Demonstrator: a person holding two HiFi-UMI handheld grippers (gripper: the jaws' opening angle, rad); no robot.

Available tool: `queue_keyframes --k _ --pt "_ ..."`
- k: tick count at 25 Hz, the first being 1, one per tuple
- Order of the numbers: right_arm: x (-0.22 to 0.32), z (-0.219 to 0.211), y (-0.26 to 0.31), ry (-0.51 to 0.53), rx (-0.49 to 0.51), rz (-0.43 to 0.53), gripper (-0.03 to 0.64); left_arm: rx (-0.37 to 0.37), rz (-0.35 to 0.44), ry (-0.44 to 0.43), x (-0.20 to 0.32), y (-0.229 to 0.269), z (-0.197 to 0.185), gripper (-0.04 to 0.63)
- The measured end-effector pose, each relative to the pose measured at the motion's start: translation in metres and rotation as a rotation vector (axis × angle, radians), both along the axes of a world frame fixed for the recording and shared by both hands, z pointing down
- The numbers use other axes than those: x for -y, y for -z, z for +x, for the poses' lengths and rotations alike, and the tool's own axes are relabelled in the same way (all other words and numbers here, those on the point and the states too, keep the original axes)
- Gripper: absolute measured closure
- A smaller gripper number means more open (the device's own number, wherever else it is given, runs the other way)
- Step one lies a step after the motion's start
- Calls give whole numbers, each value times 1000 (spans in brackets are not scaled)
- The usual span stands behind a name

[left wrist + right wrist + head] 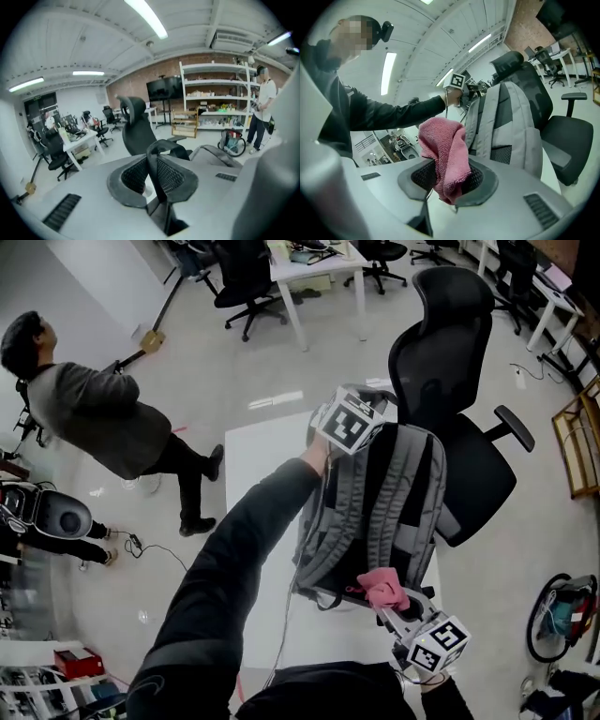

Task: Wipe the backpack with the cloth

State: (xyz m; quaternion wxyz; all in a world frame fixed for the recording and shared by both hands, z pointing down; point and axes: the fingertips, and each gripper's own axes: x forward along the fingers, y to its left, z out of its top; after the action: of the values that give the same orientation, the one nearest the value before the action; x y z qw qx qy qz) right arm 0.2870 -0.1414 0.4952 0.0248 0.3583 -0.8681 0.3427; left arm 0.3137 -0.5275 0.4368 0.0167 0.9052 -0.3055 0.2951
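A grey backpack [380,498] stands upright on the white table [258,460], its shoulder straps turned toward me. At its top, my left gripper [367,424] is shut on the black carry handle [165,149], whose strap runs down between the pads [136,176]. My right gripper [386,607] is near the bag's lower edge, shut on a pink cloth [382,587]. In the right gripper view the cloth [443,157] hangs bunched from the jaws, apart from the backpack [508,126] just ahead.
A black office chair [450,362] stands right behind the table, close to the bag. A person [89,413] stands on the floor to the left. Desks and more chairs [248,277] line the back; a wooden rack [581,442] is at the right.
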Motion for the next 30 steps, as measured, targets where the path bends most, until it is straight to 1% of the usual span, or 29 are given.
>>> queue_keyframes --k 2,5,6,7,8,9,10,11,13,14,18,20,23,26,28,30 --pt "-3 -2 9 -8 -7 12 508 -114 73 -12 -17 67 -2 540" --pt "-5 -11 29 -25 -17 45 508 -289 182 -41 -50 175 -20 541" --pt "-5 -14 38 -32 -18 60 508 -330 221 -67 -66 207 -28 541" --pt "-6 -18 47 -40 -16 75 508 -351 266 -103 -86 234 -35 541" --pt "-7 -22 54 -49 -14 87 508 -349 314 -144 -108 252 -42 541" --pt "-10 -28 61 -58 -11 95 508 -331 356 -184 -132 261 -51 541" --pt "-14 -33 65 -68 -7 95 508 -303 382 -215 -156 258 -61 541" --pt "-19 -39 67 -76 -3 91 508 -271 388 -232 -178 245 -73 541" --pt "-33 -48 67 -81 0 77 508 -221 348 -221 -213 199 -103 541" --pt "-39 -52 67 -79 -4 73 508 -215 308 -194 -226 174 -122 541" --pt "-59 -72 72 -86 -24 65 508 -261 121 -59 -279 95 -206 541" --pt "-70 -84 78 -106 -15 62 508 -239 49 -10 -316 55 -242 541" --pt "-90 -101 86 -135 -10 73 508 -197 -84 63 -370 -15 -289 540" --pt "-104 -114 91 -181 -15 90 508 -194 -183 120 -406 -71 -321 538" --pt "-107 -118 88 -228 -21 87 508 -197 -232 128 -417 -101 -331 535" --pt "-111 -127 84 -271 -27 76 508 -200 -303 143 -419 -129 -342 534"
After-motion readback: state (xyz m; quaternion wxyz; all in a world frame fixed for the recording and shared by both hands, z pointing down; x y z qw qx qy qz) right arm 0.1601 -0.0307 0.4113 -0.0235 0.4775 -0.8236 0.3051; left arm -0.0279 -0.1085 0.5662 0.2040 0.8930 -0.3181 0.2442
